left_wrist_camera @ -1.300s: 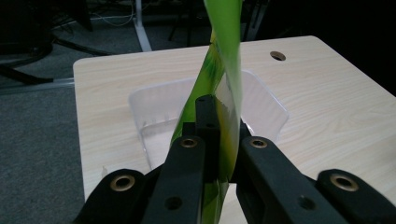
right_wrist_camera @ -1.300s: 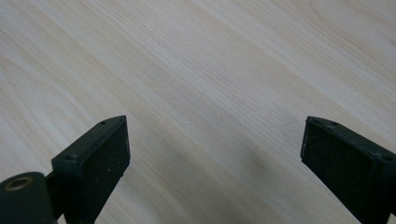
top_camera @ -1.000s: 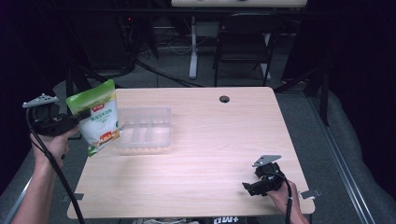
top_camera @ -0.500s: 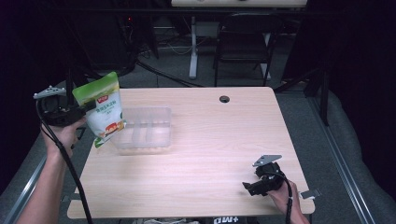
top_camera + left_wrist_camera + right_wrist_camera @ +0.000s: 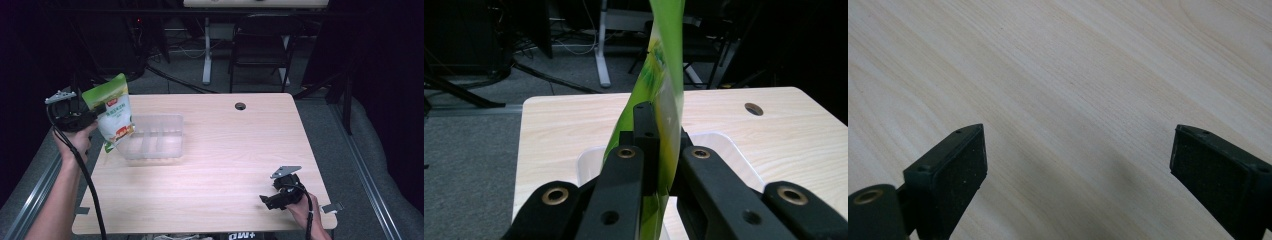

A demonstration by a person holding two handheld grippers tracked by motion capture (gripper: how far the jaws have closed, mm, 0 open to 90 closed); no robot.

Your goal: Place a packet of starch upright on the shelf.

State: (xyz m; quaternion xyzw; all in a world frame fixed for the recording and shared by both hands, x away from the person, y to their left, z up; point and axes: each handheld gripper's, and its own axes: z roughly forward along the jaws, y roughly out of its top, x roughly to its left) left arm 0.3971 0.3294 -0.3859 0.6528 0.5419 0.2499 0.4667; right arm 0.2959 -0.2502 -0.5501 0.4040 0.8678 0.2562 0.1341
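Clamping the green pouch (image 5: pixel 664 100) edge-on, our left gripper (image 5: pixel 80 117) has lifted it off the table (image 5: pixel 225 165) and swung it upright since a second ago, above the clear tray's (image 5: pixel 155 137) left end, ready for lowering in. Our right gripper (image 5: pixel 277 197) rests spread wide, empty.

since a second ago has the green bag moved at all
Yes: the green bag, clamped in the left gripper, has lifted and tilted over the clear tray's left end.

The high view looked down across the whole table (image 5: pixel 220 165) from the near side, while both gripper views sat close, probably sharing its wood.
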